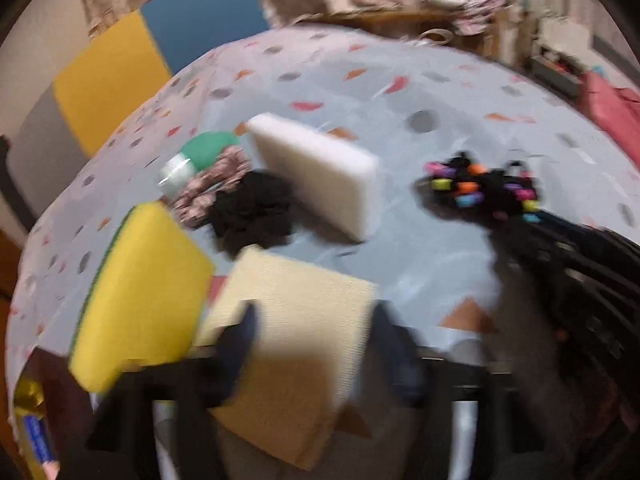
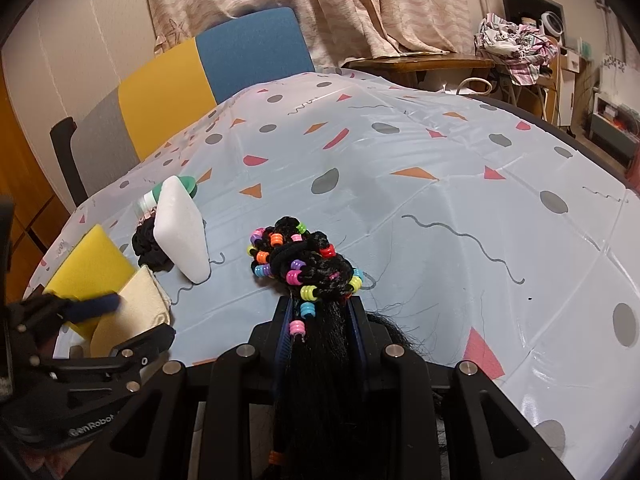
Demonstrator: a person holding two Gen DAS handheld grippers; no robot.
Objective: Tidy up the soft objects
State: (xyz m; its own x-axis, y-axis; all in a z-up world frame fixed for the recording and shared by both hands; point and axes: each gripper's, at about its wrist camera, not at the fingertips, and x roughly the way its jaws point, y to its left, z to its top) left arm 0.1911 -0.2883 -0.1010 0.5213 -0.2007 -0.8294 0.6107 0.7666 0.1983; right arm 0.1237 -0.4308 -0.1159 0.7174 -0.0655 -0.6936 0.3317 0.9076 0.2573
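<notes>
Foam: we are seeing a white block (image 1: 320,174), a yellow sponge (image 1: 140,292) and a ribbed cream cloth (image 1: 296,344) on the glossy tablecloth (image 2: 440,208).
Left gripper (image 1: 316,320): we are straddling the cloth, jaws narrow, grip unclear.
Right gripper (image 2: 320,312): we are angling down, clamping the beaded black braid (image 2: 304,264).

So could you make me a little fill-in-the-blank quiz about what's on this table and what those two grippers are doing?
1. The right gripper is shut on a bundle of black braided hair strung with colourful ____.
2. The white foam block leans against a ____ scrunchie.
3. The left gripper has its fingers on either side of a flat ____ cloth.
4. The yellow sponge has a thin ____ layer along one side.

Missing words: beads; black; cream; green
</notes>
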